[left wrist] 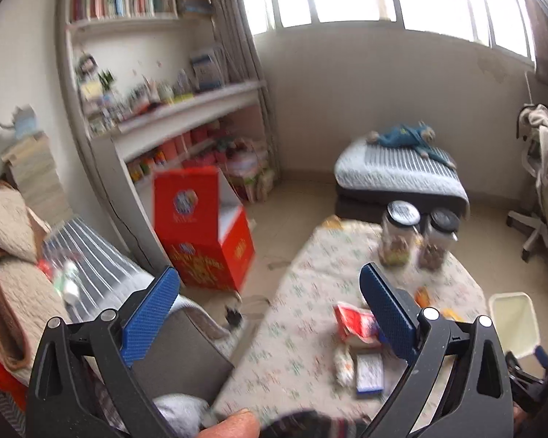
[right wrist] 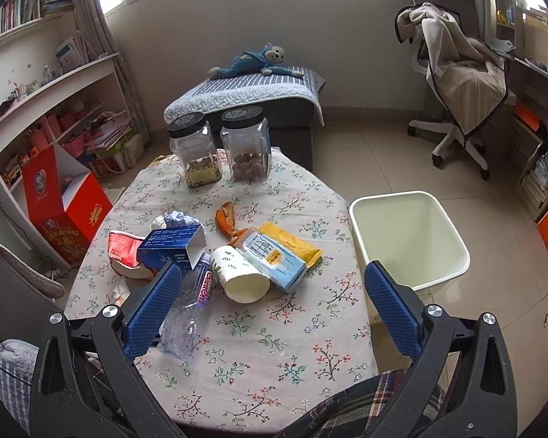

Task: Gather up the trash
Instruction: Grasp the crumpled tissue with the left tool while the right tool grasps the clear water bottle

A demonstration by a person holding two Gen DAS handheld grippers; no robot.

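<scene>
Both grippers spread wide, empty.
Ahead of my right gripper (right wrist: 272, 288): paper cup (right wrist: 239, 273), crushed bottle (right wrist: 190, 306); bin (right wrist: 409, 237) right. Left gripper (left wrist: 268, 314) likewise holds nothing.

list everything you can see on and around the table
jars: 2, clear with black lids, table's far edge
paper cup: 1, white, on its side, mid table
plastic bottle: 1, clear, crushed, near side
blue box: 1, left of cup
red packet: 1, left edge
crumpled paper: 1, white, behind box
orange peel: 1, centre
yellow packet: 1, right of cup
bin: 1, cream, floor, right of table
left tool: open
right tool: open
</scene>
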